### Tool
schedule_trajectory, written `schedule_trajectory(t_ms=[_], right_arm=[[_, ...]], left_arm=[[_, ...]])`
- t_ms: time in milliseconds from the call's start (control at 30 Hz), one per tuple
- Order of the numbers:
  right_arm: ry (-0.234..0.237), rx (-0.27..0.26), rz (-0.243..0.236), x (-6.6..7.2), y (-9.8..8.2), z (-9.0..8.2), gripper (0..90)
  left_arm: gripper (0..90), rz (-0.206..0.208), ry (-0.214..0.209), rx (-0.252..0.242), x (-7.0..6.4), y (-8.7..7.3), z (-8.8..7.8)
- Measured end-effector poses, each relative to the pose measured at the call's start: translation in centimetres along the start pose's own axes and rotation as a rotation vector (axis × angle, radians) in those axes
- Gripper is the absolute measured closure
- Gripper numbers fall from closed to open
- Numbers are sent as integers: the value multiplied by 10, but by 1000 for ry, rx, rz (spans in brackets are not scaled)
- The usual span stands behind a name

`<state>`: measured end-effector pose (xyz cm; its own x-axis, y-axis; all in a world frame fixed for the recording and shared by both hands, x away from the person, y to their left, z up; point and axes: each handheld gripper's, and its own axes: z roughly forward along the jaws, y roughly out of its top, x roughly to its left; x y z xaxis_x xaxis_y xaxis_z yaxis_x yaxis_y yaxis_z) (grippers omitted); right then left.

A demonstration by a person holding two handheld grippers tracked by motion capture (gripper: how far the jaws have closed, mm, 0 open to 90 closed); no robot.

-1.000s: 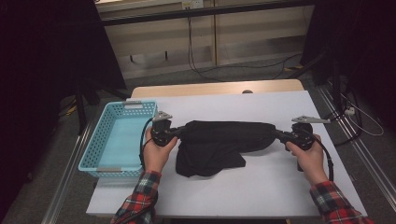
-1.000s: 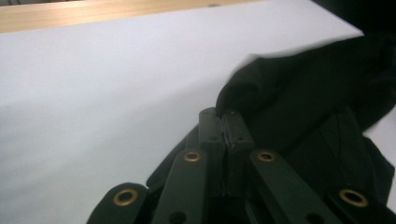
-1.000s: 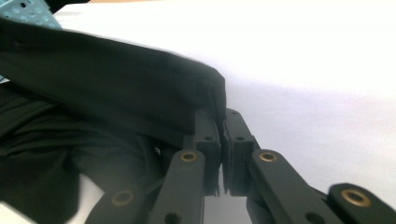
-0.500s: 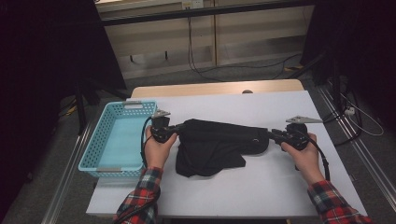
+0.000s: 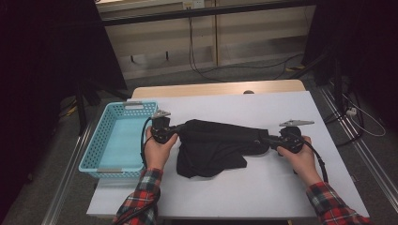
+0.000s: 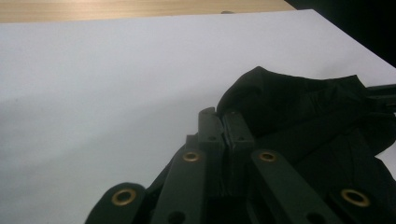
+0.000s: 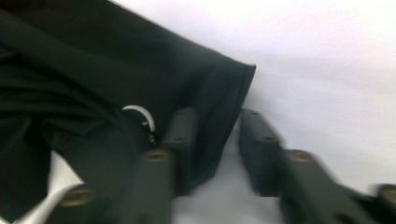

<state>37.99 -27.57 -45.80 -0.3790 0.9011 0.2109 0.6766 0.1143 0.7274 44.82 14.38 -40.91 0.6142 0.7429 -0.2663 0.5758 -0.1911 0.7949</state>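
Pinching the limp black garment (image 5: 216,145) with our left gripper (image 6: 225,122), we judge its hem best for the spread right gripper (image 7: 219,135).

- White worktop (image 5: 291,187) in the frame centre, wooden edge behind.
- Grey floor (image 5: 263,70) with cables (image 5: 206,70) at the top.
- Beige wall panels (image 5: 159,42) beyond.
- Dark curtains (image 5: 42,70) at both sides.

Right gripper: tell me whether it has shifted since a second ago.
Yes. The right gripper sits a little further from the table's right edge, nearer the black garment; its jaws have just been closing.
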Motion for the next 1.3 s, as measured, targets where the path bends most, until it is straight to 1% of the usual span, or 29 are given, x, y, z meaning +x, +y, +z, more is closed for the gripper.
schedule_trajectory(t_ms=[33, 67, 100, 133, 200, 233, 300, 367, 400, 467, 567, 700, 833, 867, 1000, 1100, 1167, 1233, 1300], right_arm=[[21, 5, 2, 0, 0, 1, 794], [22, -7, -5, 1, 0, 0, 829], [20, -19, -15, 1, 1, -2, 840], [20, -38, -20, 2, 3, -5, 842], [23, -72, -7, 1, 5, -10, 848], [25, -90, 1, 0, 6, -14, 850], [33, -124, 15, -2, 9, -21, 852], [36, -154, 26, -3, 12, -27, 853], [39, -168, 29, -3, 13, -30, 853], [49, -195, 26, -3, 17, -36, 853], [46, -224, 5, -1, 22, -44, 853], [48, -265, -16, 3, 28, -53, 856], [46, -294, -46, 6, 34, -62, 856], [43, -299, -49, 7, 35, -64, 856], [40, -307, -45, 6, 37, -64, 856], [36, -310, -41, 5, 38, -65, 857], [30, -312, -38, 3, 40, -66, 856], [16, -313, -37, 2, 42, -67, 857], [12, -319, -32, 1, 44, -69, 857]], left_arm=[[875, 0, 1, 0, 0, 0, 0], [875, 0, 0, -1, 0, 0, -1], [875, -3, -3, -8, 0, 0, -1], [874, -5, -2, -9, 1, 1, -2], [874, -8, 1, -13, 3, 1, -5], [875, -16, -3, -16, 3, 1, -6], [877, -21, -14, -22, 4, 2, -7], [878, -20, -30, -30, 3, 4, -9], [878, -18, -30, -35, 2, 5, -9], [878, -14, -32, -42, 2, 6, -11], [878, -15, -39, -53, 1, 9, -14], [878, -14, -43, -56, 0, 13, -17], [879, -6, -46, -65, -2, 18, -20], [879, -7, -49, -76, -3, 19, -21], [881, 7, -51, -71, -5, 27, -21], [883, 22, -44, -58, -5, 35, -20], [883, 32, -39, -44, -5, 42, -20], [883, 40, -39, -39, -6, 47, -19], [884, 45, -41, -37, -8, 51, -18]])
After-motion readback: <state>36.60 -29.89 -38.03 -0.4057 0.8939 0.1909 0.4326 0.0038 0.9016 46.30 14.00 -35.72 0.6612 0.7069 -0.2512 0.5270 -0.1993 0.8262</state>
